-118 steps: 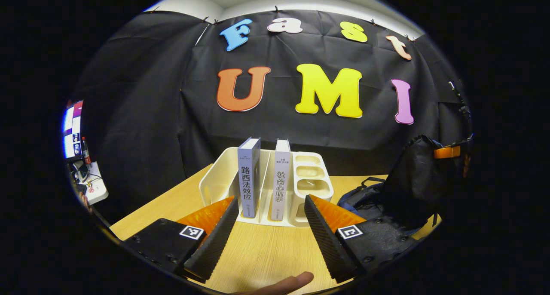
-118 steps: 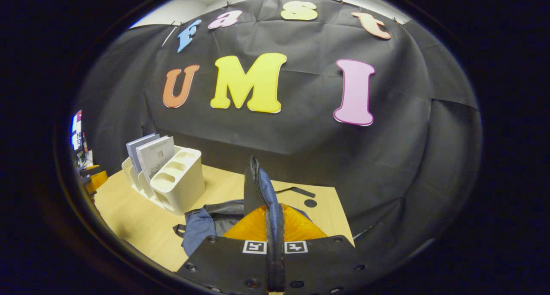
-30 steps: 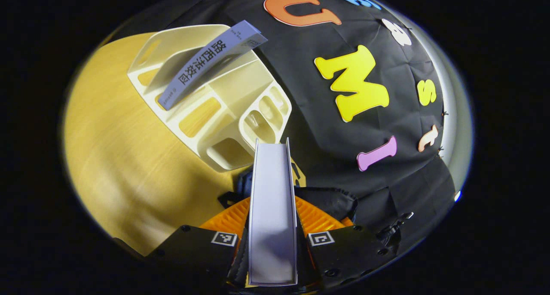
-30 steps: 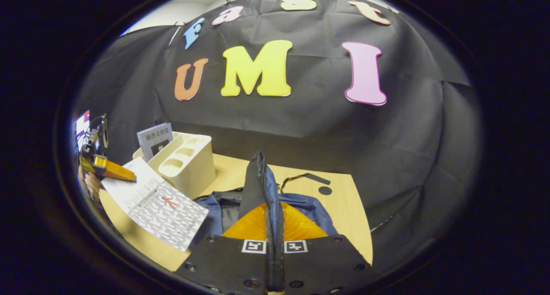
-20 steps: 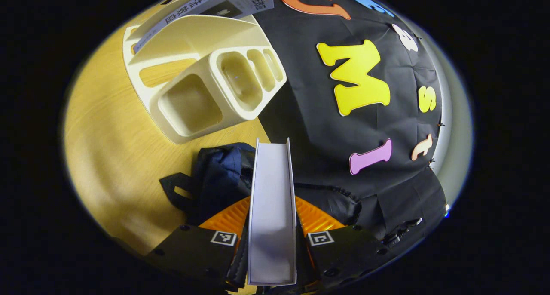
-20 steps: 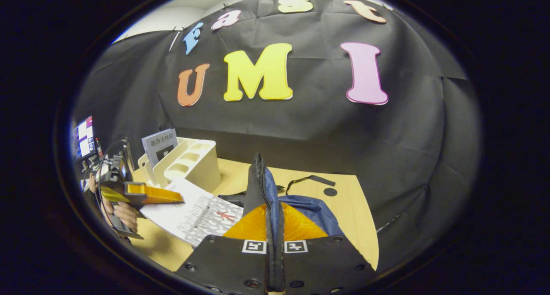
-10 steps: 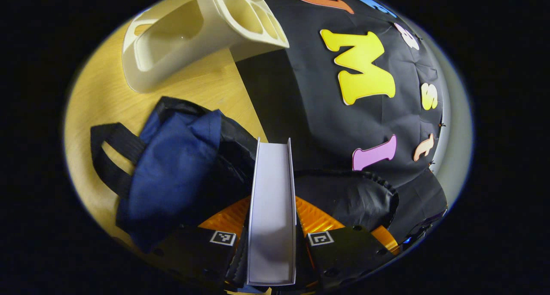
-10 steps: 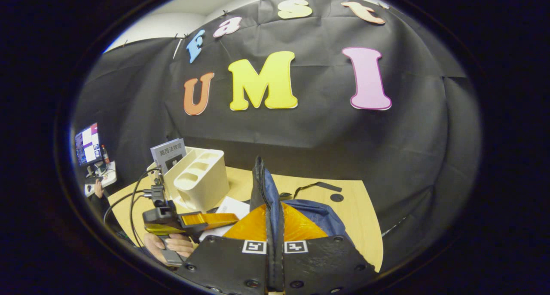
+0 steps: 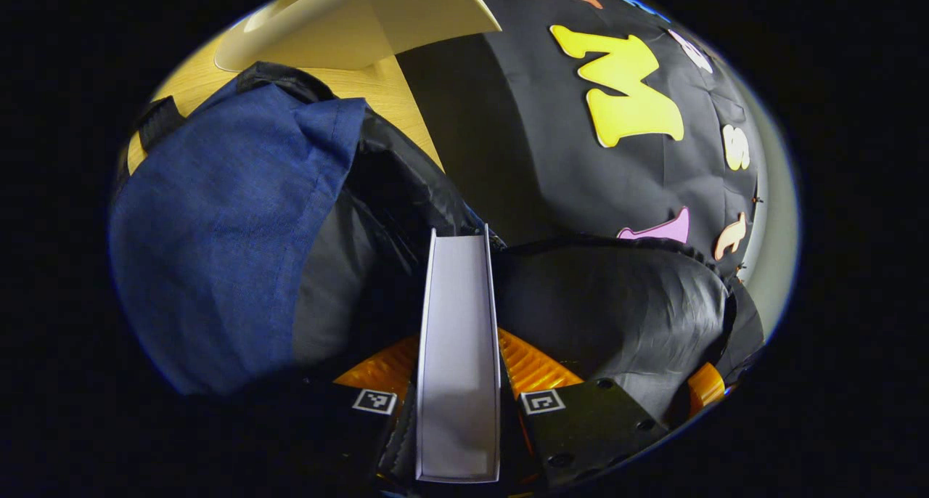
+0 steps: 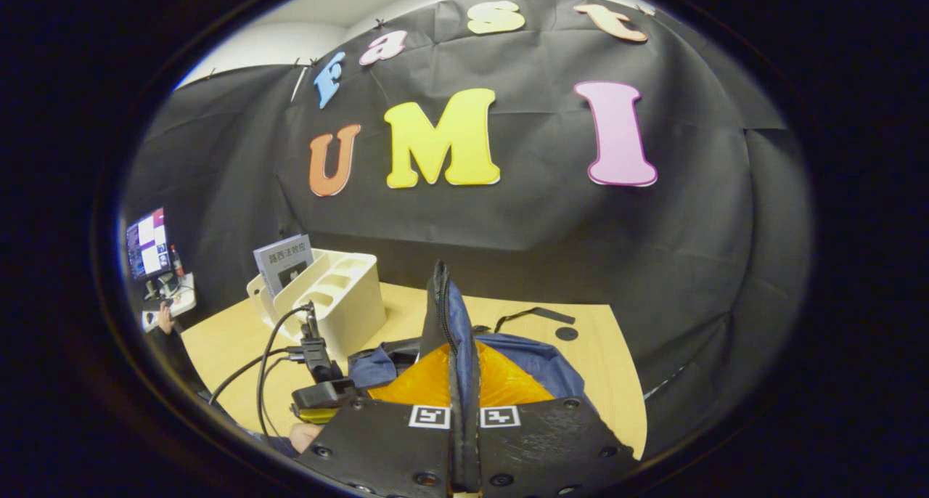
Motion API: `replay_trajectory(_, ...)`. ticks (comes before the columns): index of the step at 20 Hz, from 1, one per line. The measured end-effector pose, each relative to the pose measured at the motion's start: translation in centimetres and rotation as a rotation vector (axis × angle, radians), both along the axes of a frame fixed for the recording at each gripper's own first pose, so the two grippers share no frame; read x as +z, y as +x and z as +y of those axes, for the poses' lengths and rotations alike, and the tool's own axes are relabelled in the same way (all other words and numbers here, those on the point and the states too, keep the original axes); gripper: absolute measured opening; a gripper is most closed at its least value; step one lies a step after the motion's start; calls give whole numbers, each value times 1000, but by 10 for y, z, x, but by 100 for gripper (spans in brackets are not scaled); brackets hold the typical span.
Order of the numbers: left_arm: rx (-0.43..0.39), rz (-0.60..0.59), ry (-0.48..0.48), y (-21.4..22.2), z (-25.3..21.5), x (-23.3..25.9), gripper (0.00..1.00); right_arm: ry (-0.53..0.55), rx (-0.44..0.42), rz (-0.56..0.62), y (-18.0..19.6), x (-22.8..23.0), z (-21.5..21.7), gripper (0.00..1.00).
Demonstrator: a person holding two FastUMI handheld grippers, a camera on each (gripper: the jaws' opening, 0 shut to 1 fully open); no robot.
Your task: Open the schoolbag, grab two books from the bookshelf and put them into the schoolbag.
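Observation:
My left gripper is shut on a book, which I see from its pale page edge, running straight ahead. The book's far end sits at the dark mouth of the blue schoolbag, against the black lining. My right gripper is shut on the bag's zipped flap edge and holds it upright. In the right gripper view the left gripper with its cables is low beside the schoolbag. A second book leans in the cream bookshelf.
The bookshelf lies just beyond the bag on the wooden table. A black strap and a round hole lie on the table behind the bag. A screen glows far left.
My left gripper has swung the book away from the bookshelf and down to the bag's opening. The right gripper has kept the flap raised, hardly moving.

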State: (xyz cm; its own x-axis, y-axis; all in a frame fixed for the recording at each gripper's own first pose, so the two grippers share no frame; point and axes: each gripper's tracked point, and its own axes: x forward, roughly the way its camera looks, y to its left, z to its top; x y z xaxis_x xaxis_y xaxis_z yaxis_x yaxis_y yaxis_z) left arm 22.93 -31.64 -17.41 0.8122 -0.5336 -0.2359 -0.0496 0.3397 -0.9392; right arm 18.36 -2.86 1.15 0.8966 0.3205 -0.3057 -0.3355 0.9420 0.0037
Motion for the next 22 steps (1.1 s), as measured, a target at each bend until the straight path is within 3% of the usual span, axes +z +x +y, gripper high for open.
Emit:
replay_trajectory(3, -40, 20, 101, -6, -1, -12, 63, -14, -3, 11, 0, -8, 1, 0)
replay_trajectory(7, -88, 71, 235, -11, 9, -21, 75, -4, -8, 16, -4, -9, 3, 1)
replay_trajectory(15, -181, 62, 382, -36, 37, -16, 86, 13, -31, 71, -3, -30, 4, 1)
replay_trajectory(22, -117, -46, 751, -48, 126, -6, 86, 4, -42, 38, -11, -33, 11, 1)
